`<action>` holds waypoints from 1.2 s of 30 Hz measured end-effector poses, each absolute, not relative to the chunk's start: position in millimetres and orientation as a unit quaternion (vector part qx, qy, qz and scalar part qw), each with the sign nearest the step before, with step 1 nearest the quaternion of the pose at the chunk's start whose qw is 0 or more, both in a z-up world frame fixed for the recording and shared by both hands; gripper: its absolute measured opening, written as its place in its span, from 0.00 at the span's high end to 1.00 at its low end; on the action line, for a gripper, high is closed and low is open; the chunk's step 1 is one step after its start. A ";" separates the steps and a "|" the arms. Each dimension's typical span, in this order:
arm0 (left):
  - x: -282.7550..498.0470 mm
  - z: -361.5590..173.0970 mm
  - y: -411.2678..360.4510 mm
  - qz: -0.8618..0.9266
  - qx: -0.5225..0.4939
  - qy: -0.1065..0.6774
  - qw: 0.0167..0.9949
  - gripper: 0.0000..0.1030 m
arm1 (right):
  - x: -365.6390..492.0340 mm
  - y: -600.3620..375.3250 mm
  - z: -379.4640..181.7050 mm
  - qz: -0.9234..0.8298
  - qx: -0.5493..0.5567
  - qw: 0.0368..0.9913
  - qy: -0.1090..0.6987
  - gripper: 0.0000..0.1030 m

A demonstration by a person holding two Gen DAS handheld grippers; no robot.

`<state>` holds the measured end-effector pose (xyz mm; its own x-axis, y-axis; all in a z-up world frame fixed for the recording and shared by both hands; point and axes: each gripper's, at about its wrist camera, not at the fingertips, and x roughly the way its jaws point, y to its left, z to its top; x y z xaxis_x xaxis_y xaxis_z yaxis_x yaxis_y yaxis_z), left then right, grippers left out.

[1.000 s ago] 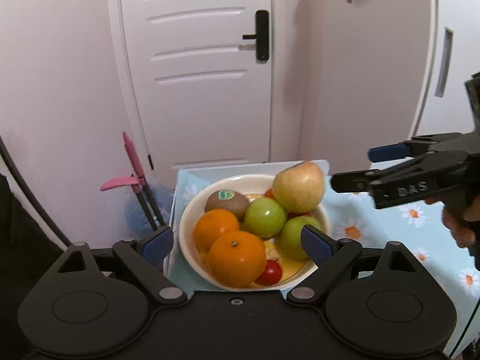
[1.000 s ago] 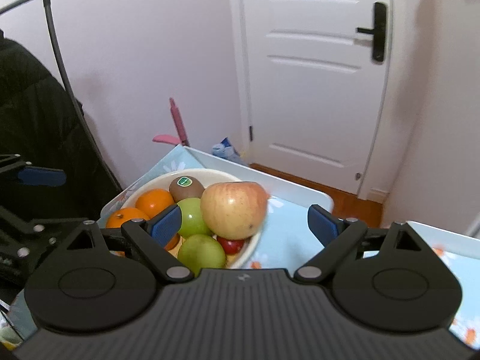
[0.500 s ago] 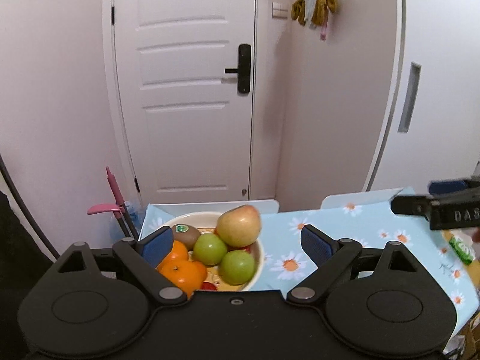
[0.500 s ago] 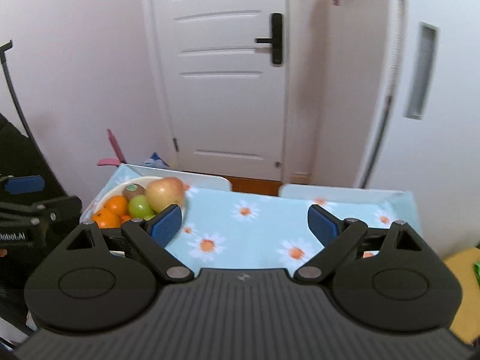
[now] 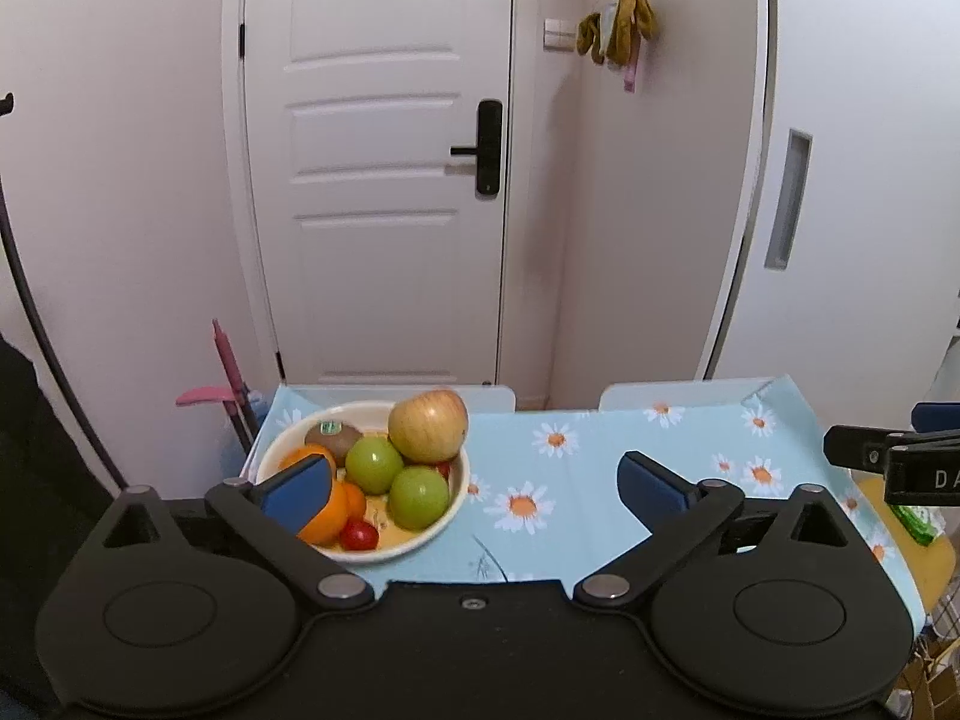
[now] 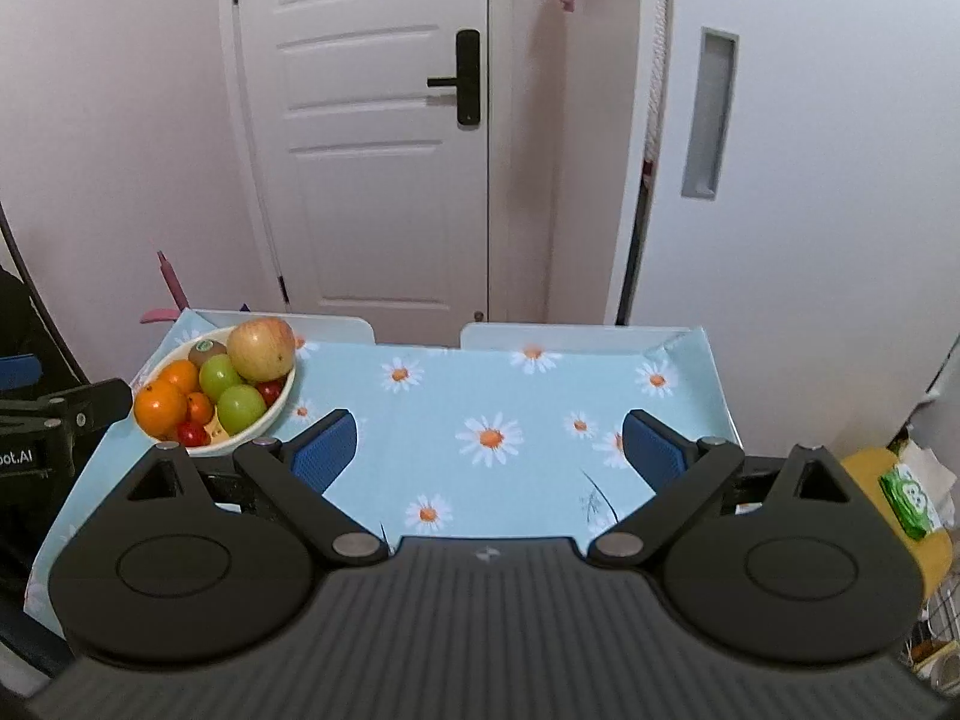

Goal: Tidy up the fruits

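A cream bowl (image 5: 457,483) (image 6: 287,396) sits at the far left of the table, full of fruit: a large red-yellow apple (image 5: 427,426) (image 6: 261,349) on top, two green apples (image 5: 418,497), oranges (image 6: 159,407), a kiwi (image 5: 332,435) and cherry tomatoes (image 5: 359,535). My left gripper (image 5: 474,489) is open and empty, held back from the table with the bowl near its left finger. My right gripper (image 6: 489,447) is open and empty over the middle of the table, right of the bowl.
The table has a light blue daisy cloth (image 6: 492,396) and white chair backs (image 6: 576,336) along its far edge. A white door (image 5: 384,180) stands behind. A yellow stool with a green packet (image 6: 909,498) is at the right. A pink tool (image 5: 225,372) leans at the left.
Both grippers have pulled back and up from the bowl; the whole table now shows. The fruit in the bowl has not moved. Both stay open.
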<state>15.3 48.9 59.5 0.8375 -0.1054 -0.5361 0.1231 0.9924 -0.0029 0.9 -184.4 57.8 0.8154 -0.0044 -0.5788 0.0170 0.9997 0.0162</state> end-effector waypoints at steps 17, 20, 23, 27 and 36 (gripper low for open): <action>-6.3 56.2 39.1 -0.048 0.030 0.276 0.959 0.00 | -9.2 -187.3 54.4 -0.006 0.016 0.950 0.313 0.00; -6.8 57.8 37.8 -0.049 0.031 0.276 0.959 0.00 | -9.8 -187.5 54.8 -0.007 0.016 0.949 0.314 0.00; -6.8 58.4 36.7 -0.049 0.032 0.275 0.960 0.00 | -10.1 -188.2 54.7 -0.010 0.018 0.949 0.315 0.00; -6.1 58.3 35.9 -0.050 0.031 0.276 0.959 0.00 | -10.4 -190.2 53.7 -0.012 0.019 0.948 0.316 0.00; -4.2 58.8 34.3 -0.050 0.031 0.278 0.959 0.00 | -8.3 -187.9 52.3 -0.013 0.017 0.947 0.321 0.00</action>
<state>-4.2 34.3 58.8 0.8408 -0.0785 -0.5356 0.1134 0.9930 0.0324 -8.3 -187.9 52.3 0.7935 -0.0131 -0.6084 0.0343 0.9991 0.0232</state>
